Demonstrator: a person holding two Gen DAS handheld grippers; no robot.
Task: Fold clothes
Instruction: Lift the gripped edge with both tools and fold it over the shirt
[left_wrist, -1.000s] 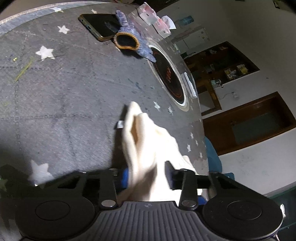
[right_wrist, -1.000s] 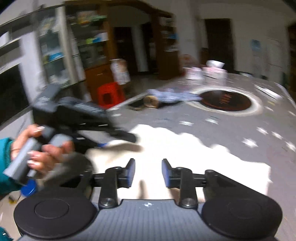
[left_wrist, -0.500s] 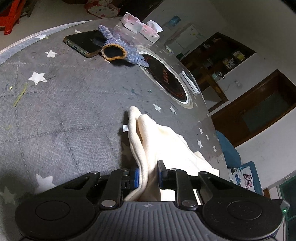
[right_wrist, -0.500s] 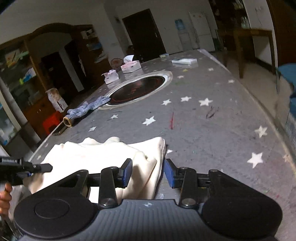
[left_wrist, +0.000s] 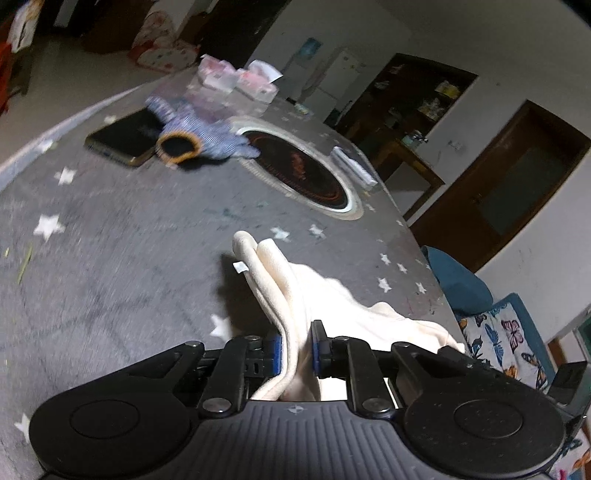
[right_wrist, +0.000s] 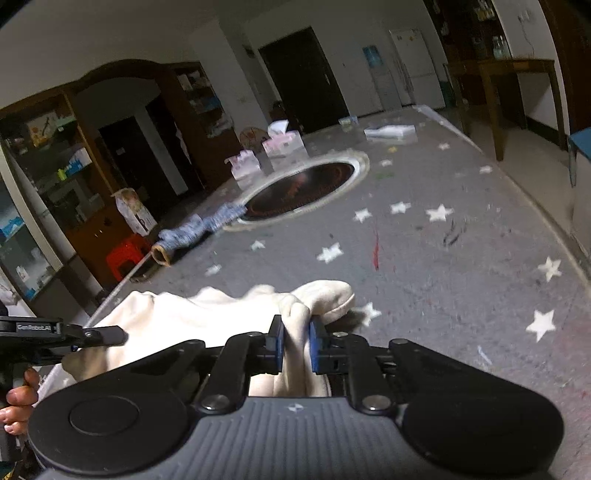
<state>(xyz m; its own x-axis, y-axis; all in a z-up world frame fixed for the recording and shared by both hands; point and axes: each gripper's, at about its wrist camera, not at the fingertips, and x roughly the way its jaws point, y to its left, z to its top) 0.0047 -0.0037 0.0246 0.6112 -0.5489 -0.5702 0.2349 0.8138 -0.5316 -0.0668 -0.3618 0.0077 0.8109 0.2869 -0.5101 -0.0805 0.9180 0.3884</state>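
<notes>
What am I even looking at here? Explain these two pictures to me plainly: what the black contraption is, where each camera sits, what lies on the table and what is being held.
There is no robot. A person holds a two-finger tool in each hand, and a fisheye camera on each one looks forward along its fingers. The black shape at the bottom of each picture is that tool.

One picture is from the left tool, the other from the right tool. Each is shut on a bunched edge of the same cream garment, which is to be folded.

The surface is a grey star-patterned table with a dark round cooktop set into it. Farther off lie a blue knitted glove partly on a phone, and pink tissue boxes. In the right view, the person's hand grips the other tool.
</notes>
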